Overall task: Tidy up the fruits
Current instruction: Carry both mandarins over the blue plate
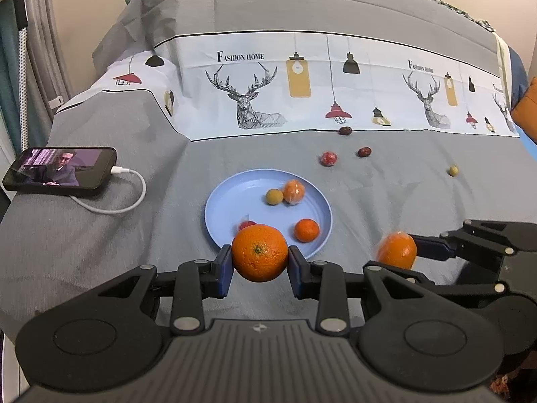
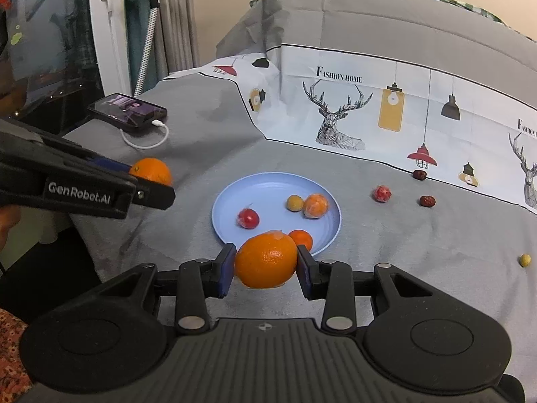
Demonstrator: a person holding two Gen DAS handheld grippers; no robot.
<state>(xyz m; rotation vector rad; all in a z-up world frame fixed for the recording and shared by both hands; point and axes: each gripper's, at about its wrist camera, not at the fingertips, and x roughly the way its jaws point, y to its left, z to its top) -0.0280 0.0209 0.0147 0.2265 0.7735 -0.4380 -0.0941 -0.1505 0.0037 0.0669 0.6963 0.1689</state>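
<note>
My left gripper [image 1: 260, 267] is shut on a large orange [image 1: 260, 252], held just short of the near rim of the blue plate [image 1: 231, 198]. My right gripper [image 2: 265, 265] is shut on another orange [image 2: 266, 260], also at the plate's [image 2: 235, 194] near rim. The plate holds a small tangerine [image 1: 306, 230], a wrapped orange fruit [image 1: 293, 191], a yellow-green fruit [image 1: 274, 197] and a red wrapped fruit [image 2: 248, 219]. Loose on the grey bedspread beyond the plate are a red wrapped fruit [image 1: 328, 158], two dark red dates [image 1: 364, 151] [image 1: 345, 130] and a small yellow-green fruit [image 1: 453, 170].
A phone [image 1: 60, 168] playing video lies on the bed at the left with a white charging cable [image 1: 124, 201]. A folded deer-print quilt [image 1: 302, 84] rises behind the fruit. The bed's left edge drops off beside the phone.
</note>
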